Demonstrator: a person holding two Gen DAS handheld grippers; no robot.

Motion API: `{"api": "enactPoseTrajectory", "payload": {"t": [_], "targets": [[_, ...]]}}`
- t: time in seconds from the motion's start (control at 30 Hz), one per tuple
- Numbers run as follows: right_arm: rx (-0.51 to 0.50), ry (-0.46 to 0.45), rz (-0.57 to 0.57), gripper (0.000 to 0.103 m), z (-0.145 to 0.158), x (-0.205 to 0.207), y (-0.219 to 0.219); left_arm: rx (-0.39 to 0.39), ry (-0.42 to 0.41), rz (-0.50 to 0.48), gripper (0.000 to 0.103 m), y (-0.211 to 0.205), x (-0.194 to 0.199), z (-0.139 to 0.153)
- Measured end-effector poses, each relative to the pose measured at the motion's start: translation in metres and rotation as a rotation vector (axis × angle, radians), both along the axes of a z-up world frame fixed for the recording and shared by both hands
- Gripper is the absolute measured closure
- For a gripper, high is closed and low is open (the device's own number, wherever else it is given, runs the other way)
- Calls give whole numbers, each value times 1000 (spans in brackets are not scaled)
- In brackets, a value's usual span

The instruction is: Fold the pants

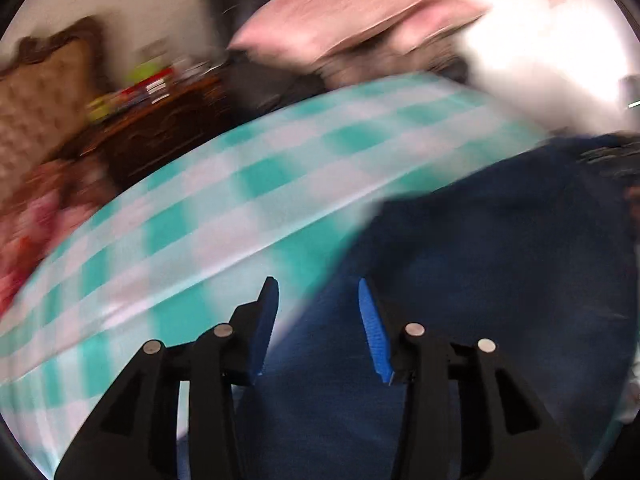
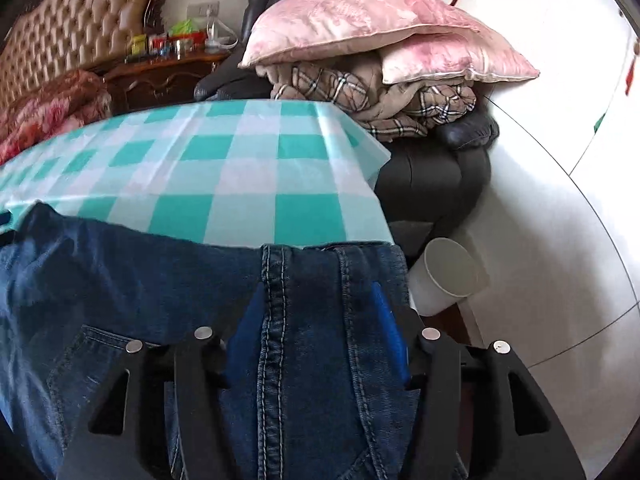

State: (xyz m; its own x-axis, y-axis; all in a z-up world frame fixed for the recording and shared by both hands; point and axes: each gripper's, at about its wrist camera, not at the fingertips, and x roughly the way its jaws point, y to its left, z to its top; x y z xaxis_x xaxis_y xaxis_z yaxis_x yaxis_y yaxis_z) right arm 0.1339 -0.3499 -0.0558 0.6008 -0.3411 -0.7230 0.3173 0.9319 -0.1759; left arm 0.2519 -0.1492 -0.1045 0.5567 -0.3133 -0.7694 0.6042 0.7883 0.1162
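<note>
Dark blue jeans (image 2: 312, 360) lie on a table with a teal and white checked cloth (image 2: 224, 168). In the right wrist view my right gripper (image 2: 316, 292) stands with its blue pads on either side of the jeans' seamed waist end at the table's right edge; the denim fills the gap between the jaws. In the blurred left wrist view my left gripper (image 1: 318, 284) is open and empty, hovering over the left edge of the jeans (image 1: 480, 264) where they meet the cloth (image 1: 224, 200).
A white paper cup (image 2: 444, 276) lies just off the table's right edge. Behind the table a dark armchair (image 2: 432, 176) holds pink pillows (image 2: 360, 24) and a plaid blanket. A wooden nightstand (image 2: 160, 76) and tufted headboard (image 2: 68, 36) stand far left.
</note>
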Motion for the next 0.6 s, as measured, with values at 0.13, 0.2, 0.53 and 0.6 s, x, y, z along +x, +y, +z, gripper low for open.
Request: {"api": "enactPoseTrajectory", "payload": {"t": [0.13, 0.2, 0.53, 0.6], "targets": [[-11, -133, -105, 52, 39, -40, -11, -93, -85, 87, 52, 23, -16, 26], [67, -129, -75, 52, 42, -57, -11, -113, -103, 64, 52, 23, -37, 37], [-13, 63, -64, 64, -25, -106, -1, -384, 167, -94, 75, -2, -200, 31], [-48, 73, -79, 64, -22, -105, 4, -381, 185, -57, 77, 4, -212, 22]]}}
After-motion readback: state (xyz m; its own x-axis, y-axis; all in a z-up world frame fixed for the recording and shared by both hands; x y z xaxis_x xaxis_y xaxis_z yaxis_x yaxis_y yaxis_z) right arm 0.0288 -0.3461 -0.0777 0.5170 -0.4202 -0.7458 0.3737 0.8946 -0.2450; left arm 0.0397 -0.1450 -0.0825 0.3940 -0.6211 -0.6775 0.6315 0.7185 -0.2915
